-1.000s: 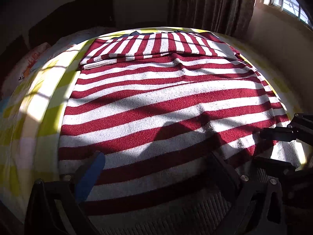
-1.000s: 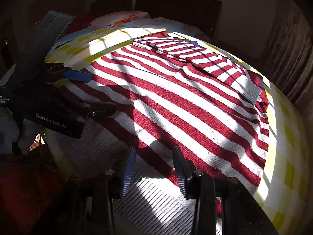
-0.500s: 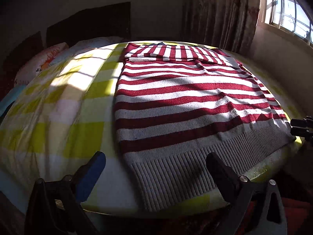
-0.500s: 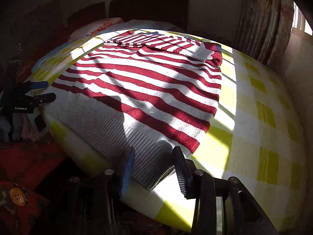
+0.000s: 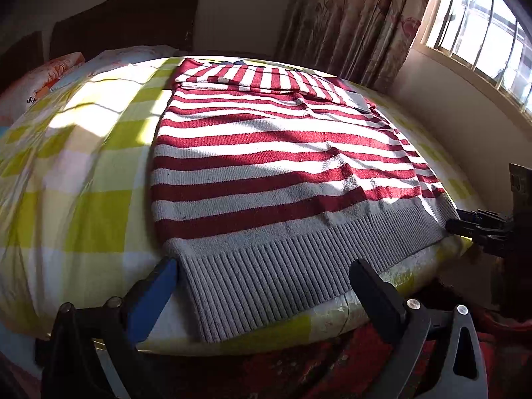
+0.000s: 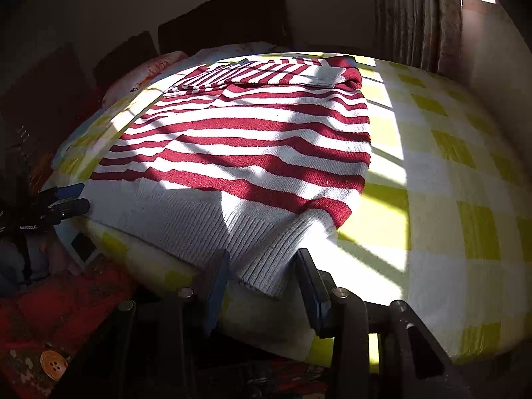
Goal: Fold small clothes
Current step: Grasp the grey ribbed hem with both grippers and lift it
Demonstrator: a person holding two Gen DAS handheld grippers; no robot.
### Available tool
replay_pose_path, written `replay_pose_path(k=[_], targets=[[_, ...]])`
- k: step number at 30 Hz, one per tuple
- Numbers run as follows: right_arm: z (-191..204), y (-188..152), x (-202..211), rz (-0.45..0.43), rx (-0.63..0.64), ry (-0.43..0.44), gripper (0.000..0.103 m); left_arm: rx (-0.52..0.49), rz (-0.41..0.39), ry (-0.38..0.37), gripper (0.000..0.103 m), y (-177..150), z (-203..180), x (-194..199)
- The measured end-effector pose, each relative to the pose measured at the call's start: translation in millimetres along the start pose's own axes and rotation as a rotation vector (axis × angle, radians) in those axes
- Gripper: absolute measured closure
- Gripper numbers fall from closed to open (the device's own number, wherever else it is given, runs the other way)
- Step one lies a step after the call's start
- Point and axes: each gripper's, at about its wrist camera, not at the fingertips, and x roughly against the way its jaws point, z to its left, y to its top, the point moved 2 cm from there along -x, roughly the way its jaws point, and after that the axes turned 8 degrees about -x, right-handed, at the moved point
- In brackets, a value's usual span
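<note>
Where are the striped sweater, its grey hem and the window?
striped sweater [image 5: 276,153], left wrist view, middle of the striped body.
grey hem [image 5: 272,266], left wrist view, ribbed band near the bed edge.
window [image 5: 482,23], left wrist view, barred pane.

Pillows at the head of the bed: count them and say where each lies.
2. An orange-patterned pillow lies at the far left corner; a paler pillow lies beside it, nearer the striped sweater. More may be hidden in the dark beyond.
</note>
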Motion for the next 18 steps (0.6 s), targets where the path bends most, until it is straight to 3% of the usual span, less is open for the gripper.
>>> replay_pose_path(k=[4,13,18], targets=[[6.8,2.9,-5.2,-0.003,0.039,-0.063,0.064,0.077,-0.010,-0.066,0.000,6.7,9.1,-0.2],[7.2,4.8,-6.7,0.017,0.020,-0.109,0.063,0.087,0.047,-0.043,0.000,6.0,3.4,-0.2],[14.9,7.9,-11.9,-0.022,0.035,-0.082,0.083,0.028,0.090,-0.032,0.000,12.3,-15.4,-8.6]])
